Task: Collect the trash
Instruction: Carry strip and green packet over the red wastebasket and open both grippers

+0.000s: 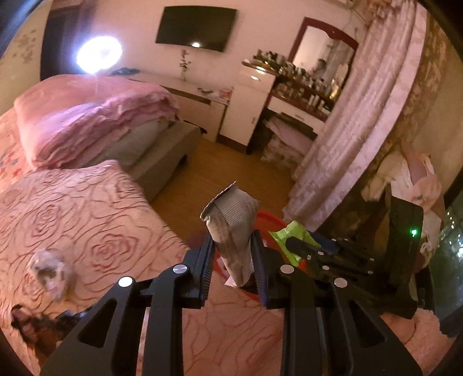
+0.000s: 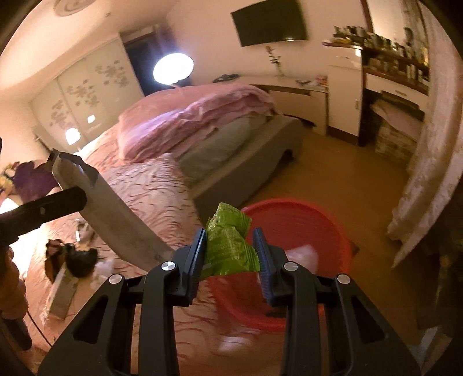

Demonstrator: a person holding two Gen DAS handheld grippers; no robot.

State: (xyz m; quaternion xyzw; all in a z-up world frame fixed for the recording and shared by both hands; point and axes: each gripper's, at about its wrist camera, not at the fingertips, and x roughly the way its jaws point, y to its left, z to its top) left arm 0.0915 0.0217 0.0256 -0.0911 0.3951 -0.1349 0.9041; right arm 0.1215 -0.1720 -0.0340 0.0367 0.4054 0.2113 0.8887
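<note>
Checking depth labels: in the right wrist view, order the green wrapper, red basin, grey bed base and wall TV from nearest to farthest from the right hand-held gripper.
1. Green wrapper, between its fingers.
2. Red basin, just beyond, on the floor.
3. Grey bed base, mid-room, left.
4. Wall TV, far wall.

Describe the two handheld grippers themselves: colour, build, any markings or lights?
Both the left gripper and right gripper are matte black, with cut-out linkage arms, round silver pivot pins and dark blue ribbed finger pads. A green indicator light glows on the right unit's body.
</note>
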